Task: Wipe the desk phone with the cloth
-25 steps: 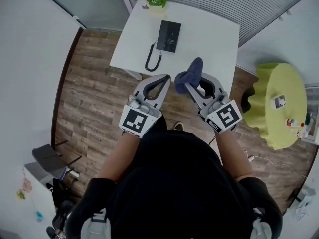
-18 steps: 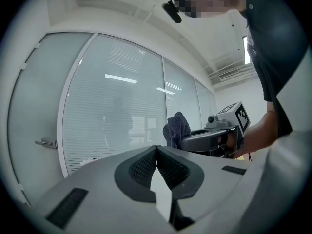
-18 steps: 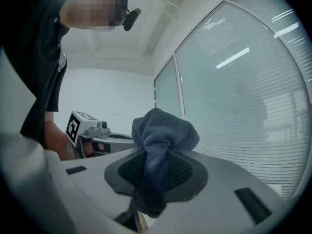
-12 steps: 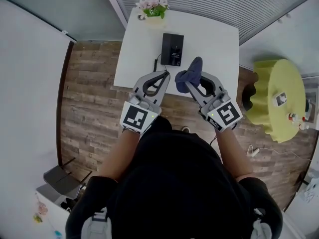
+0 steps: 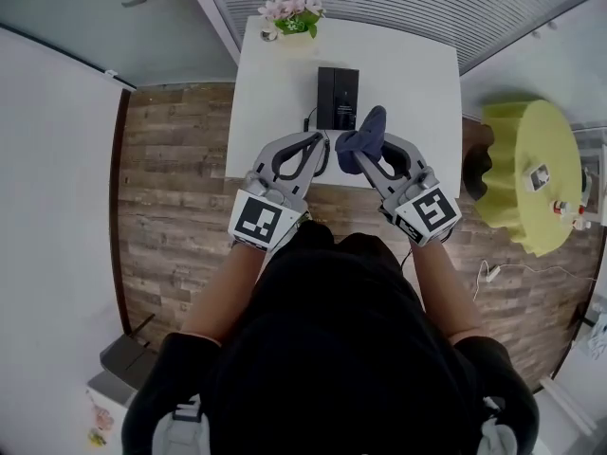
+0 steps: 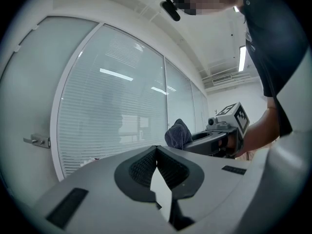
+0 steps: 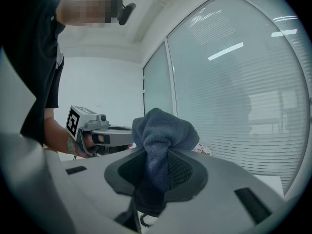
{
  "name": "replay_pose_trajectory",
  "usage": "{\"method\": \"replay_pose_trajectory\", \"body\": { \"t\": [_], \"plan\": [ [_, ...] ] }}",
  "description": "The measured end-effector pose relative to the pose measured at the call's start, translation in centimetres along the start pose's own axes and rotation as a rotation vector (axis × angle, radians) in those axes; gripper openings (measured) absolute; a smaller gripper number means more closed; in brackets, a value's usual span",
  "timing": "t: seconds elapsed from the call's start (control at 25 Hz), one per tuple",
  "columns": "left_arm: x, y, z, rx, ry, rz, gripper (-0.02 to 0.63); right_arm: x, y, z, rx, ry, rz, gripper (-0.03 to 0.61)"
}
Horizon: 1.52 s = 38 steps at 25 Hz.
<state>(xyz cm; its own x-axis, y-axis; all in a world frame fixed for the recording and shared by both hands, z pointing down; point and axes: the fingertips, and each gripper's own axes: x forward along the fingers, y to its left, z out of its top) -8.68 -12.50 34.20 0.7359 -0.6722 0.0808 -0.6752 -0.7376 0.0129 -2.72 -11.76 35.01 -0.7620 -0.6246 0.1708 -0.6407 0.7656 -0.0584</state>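
Grips the cloth [image 7: 162, 135] in the right claw [image 7: 158, 155], shut hard on a gathered fold, with the rest bunched in a soft lump above and beyond the tips. Carries nothing in the left claw [image 6: 156, 152]: closed pad to pad at the tips, with only a sliver of gap lower down.

Places the desk phone [image 5: 338, 98] just ahead of both claws and between their lines, flat on the white table [image 5: 408, 74], not yet touched by cloth or claw.

Judging by looks: a light, limp, plush cloth, likely to fold and drag rather than push. Best held as now, by a middle fold, leaving a pad past the tips to do the rubbing. A rigid plastic phone, probably light enough to skate on the smooth top, with a handset that could lift off. Worth bracing at a side edge with the free left claw, away from the keys.

Hard to read: no sight of the phone body in either gripper view. Only what looks like a loop of coiled cord [image 7: 141, 222] below the right claw's jaws. In the head view, most of the cord lost behind the left claw, and the keys and handset too small to tell apart.
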Motion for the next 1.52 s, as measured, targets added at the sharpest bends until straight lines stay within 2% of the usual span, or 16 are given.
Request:
{"method": "replay_pose_trajectory", "body": {
  "t": [0.4, 0.72, 0.88, 1.24, 1.52],
  "plan": [
    [2.2, 1.8, -1.5, 0.01, 0.03, -0.019, 0.01, 1.7, -2.7, -1.2, 0.012, 0.023, -0.097, 0.107],
    [5.9, 3.7, -3.1, 0.054, 0.058, -0.015, 0.01, 4.5, -8.2, -3.4, -0.006, 0.094, -0.152, 0.107],
    [8.4, 5.0, -4.3, 0.048, 0.068, -0.007, 0.01, 6.4, -11.7, -5.3, -0.038, 0.152, -0.168, 0.107],
    [13.0, 9.0, -9.3, -0.044, 0.15, 0.07, 0.009, 10.1, -17.6, -9.4, -0.126, 0.236, -0.16, 0.107],
    [15.8, 10.9, -12.8, -0.074, 0.193, 0.117, 0.01, 13.0, -20.1, -15.1, -0.196, 0.374, -0.109, 0.107]
  ]
}}
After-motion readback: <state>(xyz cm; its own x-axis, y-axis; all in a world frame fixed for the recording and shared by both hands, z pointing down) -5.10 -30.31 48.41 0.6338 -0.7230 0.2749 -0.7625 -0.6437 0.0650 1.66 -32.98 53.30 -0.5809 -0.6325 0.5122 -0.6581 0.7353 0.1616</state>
